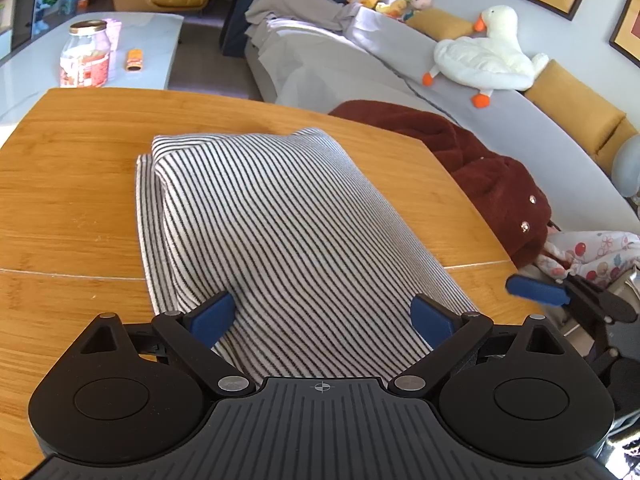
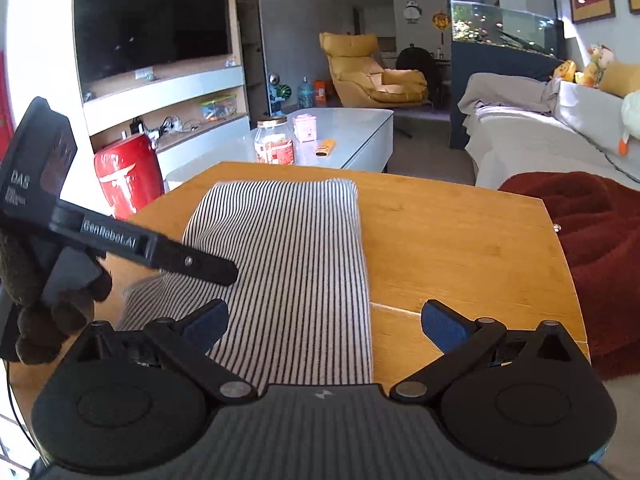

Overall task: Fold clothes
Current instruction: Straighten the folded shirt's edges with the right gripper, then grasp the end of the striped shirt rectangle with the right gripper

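Cloth: soft striped shirt (image 1: 276, 236), thin black and white lines, folded into a long puffy block on the middle of the smooth wooden counter (image 1: 72, 184)
Left claw (image 1: 324, 320): wide apart, holding nothing
Right claw (image 2: 324, 326): wide apart, holding nothing
Around: fuzzy red coat (image 1: 488, 176) at 3 o'clock

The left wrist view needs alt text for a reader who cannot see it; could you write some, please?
An open left gripper straddles the near end of a folded striped garment on a wooden table. A dark red fleece lies on the grey sofa beyond.
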Motion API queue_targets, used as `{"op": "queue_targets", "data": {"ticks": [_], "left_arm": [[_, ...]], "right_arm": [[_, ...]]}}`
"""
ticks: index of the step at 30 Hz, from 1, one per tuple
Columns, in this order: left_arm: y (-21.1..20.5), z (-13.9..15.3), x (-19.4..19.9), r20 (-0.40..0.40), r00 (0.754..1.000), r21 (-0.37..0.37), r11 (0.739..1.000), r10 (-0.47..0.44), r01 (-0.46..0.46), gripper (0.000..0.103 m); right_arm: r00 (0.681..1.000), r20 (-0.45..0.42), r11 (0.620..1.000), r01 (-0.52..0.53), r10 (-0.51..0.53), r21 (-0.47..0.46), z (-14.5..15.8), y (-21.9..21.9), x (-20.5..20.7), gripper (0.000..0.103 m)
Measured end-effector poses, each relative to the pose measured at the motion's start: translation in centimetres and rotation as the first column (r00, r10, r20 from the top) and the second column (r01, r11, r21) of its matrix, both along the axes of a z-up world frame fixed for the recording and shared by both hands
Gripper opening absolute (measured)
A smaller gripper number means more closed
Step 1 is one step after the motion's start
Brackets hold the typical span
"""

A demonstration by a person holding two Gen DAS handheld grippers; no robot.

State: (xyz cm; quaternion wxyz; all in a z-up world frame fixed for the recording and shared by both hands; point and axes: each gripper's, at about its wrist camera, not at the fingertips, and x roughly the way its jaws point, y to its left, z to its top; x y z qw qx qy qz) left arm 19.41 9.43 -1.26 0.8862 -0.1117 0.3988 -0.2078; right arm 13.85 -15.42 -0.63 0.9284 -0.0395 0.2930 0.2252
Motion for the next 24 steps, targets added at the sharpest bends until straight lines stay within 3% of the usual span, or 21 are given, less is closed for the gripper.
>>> {"op": "queue_targets", "data": {"ticks": [4,12,17,24], "left_arm": [[0.0,0.0,0.0,0.003,1.000,0.000,1.000,-0.002,0.002,0.099],[0.1,-0.1,0.5,0.002,1.000,-0.003,1.000,-0.006,0.006,0.100],[0.5,0.2,1.0,0.005,1.000,0.004,1.000,0.027,-0.027,0.100],[1.5,2.0,-2.2,0.059,0.996,0.056,0.996,0.067,-0.070,0.100]], "right_arm": [[0.999,-0.011,0.996,-0.038,0.037,-0.077,-1.8,1.8,-1.1,0.103],[0.996,-0.071,0.998,-0.047,0.045,-0.036,-2.0,2.4,-1.6,0.103],[0.988,-0.144,0.998,-0.040,0.047,0.047,-2.5,3.2,-1.8,0.103],[0.989,-0.151,1.000,-0.011,0.008,-0.015,-2.6,5.3,-2.9,0.103]]}}
